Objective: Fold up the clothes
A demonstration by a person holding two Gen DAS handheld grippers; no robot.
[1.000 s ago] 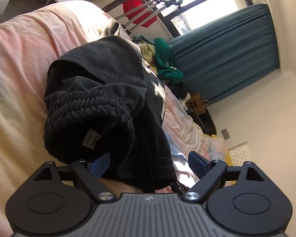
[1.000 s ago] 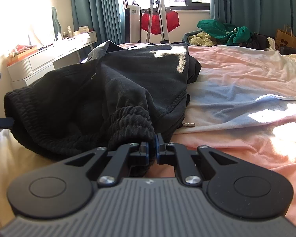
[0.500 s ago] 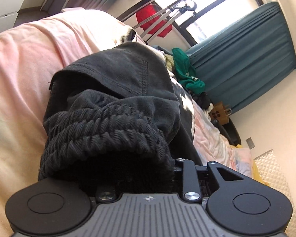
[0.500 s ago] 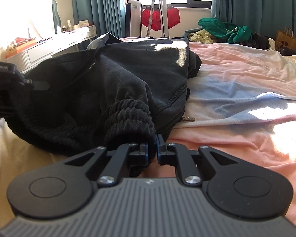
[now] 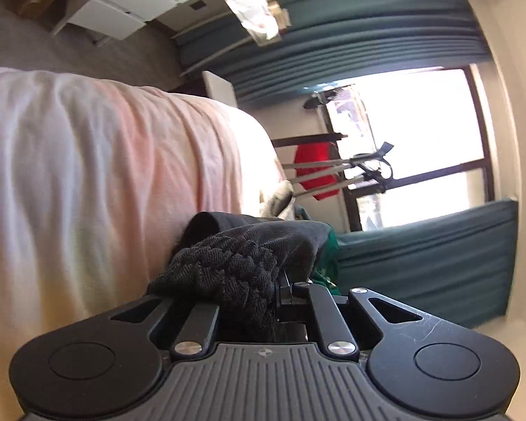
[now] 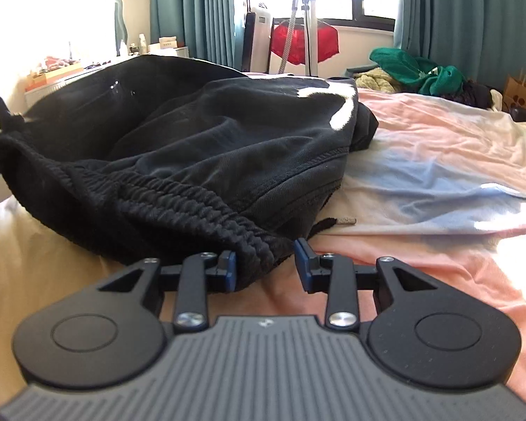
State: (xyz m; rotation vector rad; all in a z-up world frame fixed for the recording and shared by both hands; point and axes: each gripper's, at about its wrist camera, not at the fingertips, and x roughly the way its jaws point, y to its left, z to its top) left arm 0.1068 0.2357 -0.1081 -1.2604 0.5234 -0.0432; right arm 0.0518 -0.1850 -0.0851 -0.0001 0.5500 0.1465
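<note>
The black sweatpants [image 6: 200,147] lie bunched on the bed [image 6: 438,161], soft, limp and fairly thick. The left gripper [image 5: 277,291] is closing, clamped on the ribbed waistband [image 5: 228,266]; the right gripper [image 6: 264,263] is opening, waistband loose between its jaws. That elastic band looks the firmest hold.

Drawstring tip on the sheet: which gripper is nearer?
Right. The right gripper, jaws opening around the black pants' waistband, sits just short of the drawstring tip. The left gripper, closing on the waistband's opposite end, is farther.
</note>
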